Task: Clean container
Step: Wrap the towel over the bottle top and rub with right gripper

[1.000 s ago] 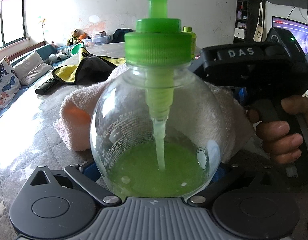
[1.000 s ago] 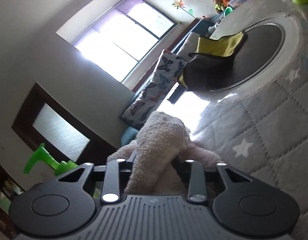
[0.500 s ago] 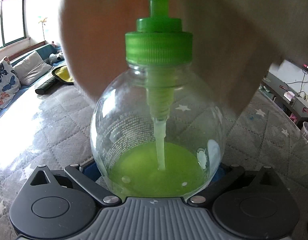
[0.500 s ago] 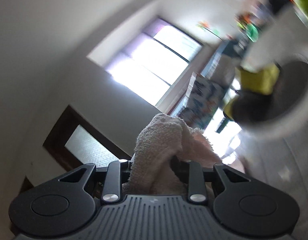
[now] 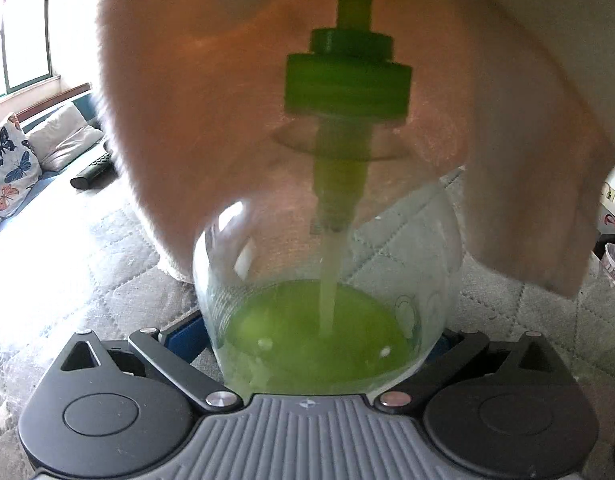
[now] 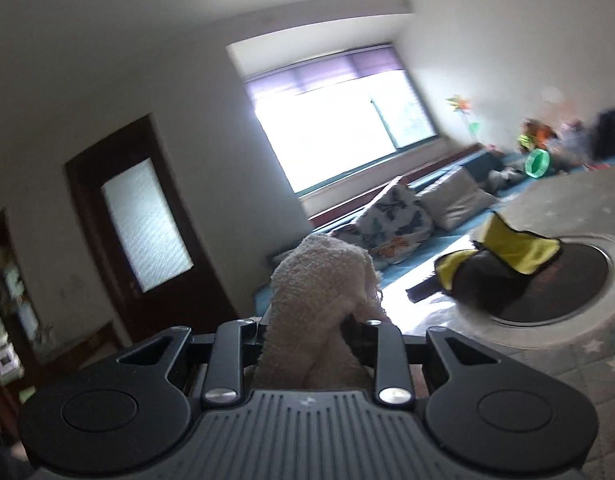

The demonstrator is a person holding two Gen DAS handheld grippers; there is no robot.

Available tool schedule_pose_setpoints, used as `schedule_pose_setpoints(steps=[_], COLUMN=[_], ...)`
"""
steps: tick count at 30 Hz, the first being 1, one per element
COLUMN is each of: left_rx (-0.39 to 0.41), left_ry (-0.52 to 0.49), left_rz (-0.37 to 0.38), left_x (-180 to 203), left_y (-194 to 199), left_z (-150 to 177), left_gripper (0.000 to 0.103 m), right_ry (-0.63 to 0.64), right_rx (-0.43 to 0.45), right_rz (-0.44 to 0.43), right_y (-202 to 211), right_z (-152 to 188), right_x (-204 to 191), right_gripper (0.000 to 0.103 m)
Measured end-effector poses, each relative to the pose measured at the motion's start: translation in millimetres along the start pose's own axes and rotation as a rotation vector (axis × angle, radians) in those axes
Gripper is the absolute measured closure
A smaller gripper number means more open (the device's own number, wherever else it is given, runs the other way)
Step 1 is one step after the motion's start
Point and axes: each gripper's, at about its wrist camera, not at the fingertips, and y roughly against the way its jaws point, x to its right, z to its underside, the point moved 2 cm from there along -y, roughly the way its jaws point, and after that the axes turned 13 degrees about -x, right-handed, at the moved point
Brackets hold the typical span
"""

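Holding green liquid, bottle (image 5: pixel 327 280) under towel (image 5: pixel 195 120).

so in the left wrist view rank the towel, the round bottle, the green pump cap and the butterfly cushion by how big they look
1. towel, draped behind the bottle, fills most of the upper frame
2. round bottle, held in the left gripper
3. green pump cap
4. butterfly cushion

The last two look close; the cushion is much farther off and cut by the edge, so that order is unsure.

r gripper (image 6: pixel 307 326) clamped on pink towel (image 6: pixel 319 280); yellow-black cloth (image 6: pixel 503 258) on table's dark round inset (image 6: pixel 563 284).
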Motion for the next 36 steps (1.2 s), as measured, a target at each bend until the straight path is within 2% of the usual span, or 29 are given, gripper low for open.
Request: schedule_pose_setpoints(steps=[7,13,16,19,24,27,36], left_rx=[0.0,0.0,0.0,0.0,0.0,0.0,0.0], left_ry=[0.0,0.001,0.002,0.002,0.001,0.001,0.0], left_rz=[0.001,0.002,0.004,0.003,0.002,0.001,0.001], left_x=[6,10,-3,-3,0,1,1], left_y=[1,2,-2,-4,-4,-5,-4], left_z=[0,1,-2,-2,-1,-1,1], left_gripper=[0.0,0.0,0.0,0.0,0.0,0.0,0.0], right_ry=[-0.169,-0.189,-0.176,-0.093,-0.128,-0.087,-0.026], right_rx=[0.069,-0.034,-0.111,-0.14,-0.104,-0.105,-0.195], right_rz=[0.017,0.095,0.082,0.173,0.132,0.125,0.25], right_y=[-13,-36,-46,-46,-25,-20,-12], right_z=[-25,-17,0,8,-1,-3,31], right_x=[27,35,34,24,14,0,0], right_gripper=[0.076,0.076,0.076,0.076,0.076,0.076,0.076])
